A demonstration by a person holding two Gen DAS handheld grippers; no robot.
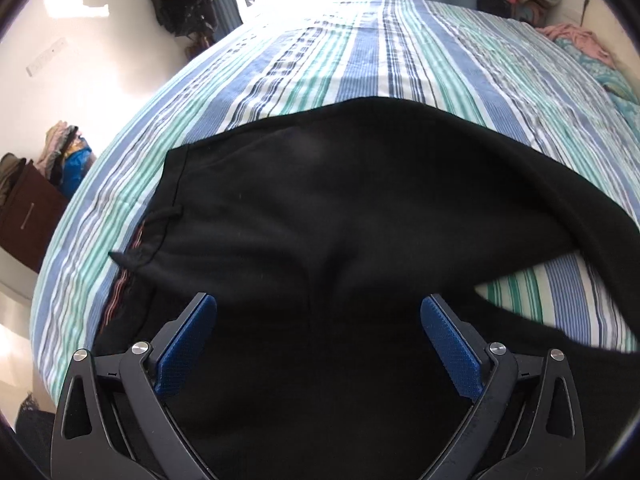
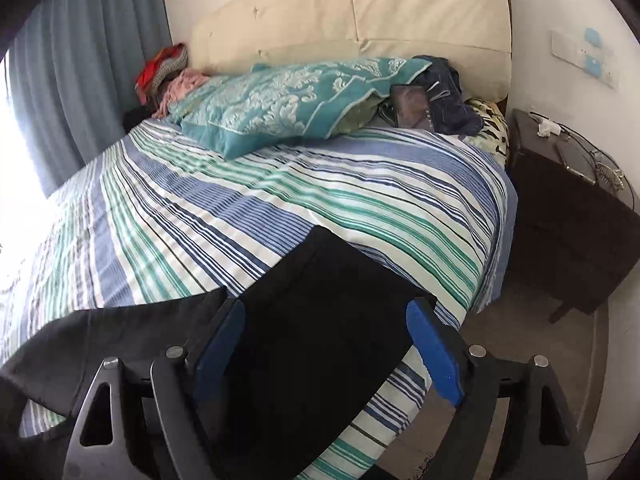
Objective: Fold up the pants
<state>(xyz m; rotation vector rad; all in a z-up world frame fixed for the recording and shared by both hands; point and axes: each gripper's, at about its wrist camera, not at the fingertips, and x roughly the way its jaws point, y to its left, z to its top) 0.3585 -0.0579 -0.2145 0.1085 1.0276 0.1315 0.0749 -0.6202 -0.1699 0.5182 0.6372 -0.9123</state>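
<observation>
A big bed [image 2: 360,208] has a sheet with blue, green and white stripes. A teal pillow [image 2: 280,108] lies near the cream headboard [image 2: 360,12]. A dark nightstand [image 2: 572,216] stands beside the bed. Gray curtains [image 2: 88,80] hang by the bright window.

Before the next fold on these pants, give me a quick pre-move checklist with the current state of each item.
1. Left gripper jaws open: ok, blue pads wide apart above the pants.
2. Right gripper jaws open: ok, nothing clamped between the pads.
3. Pants lying on the bed: ok, waistband at the left side, legs running right.
4. Fabric flat: not ok, one leg bows and leaves a gap of sheet showing.
5. Leg end within the right gripper's line: ok, it lies between the open pads.
6. Pillow apart from the pants: ok, striped sheet between them.
</observation>
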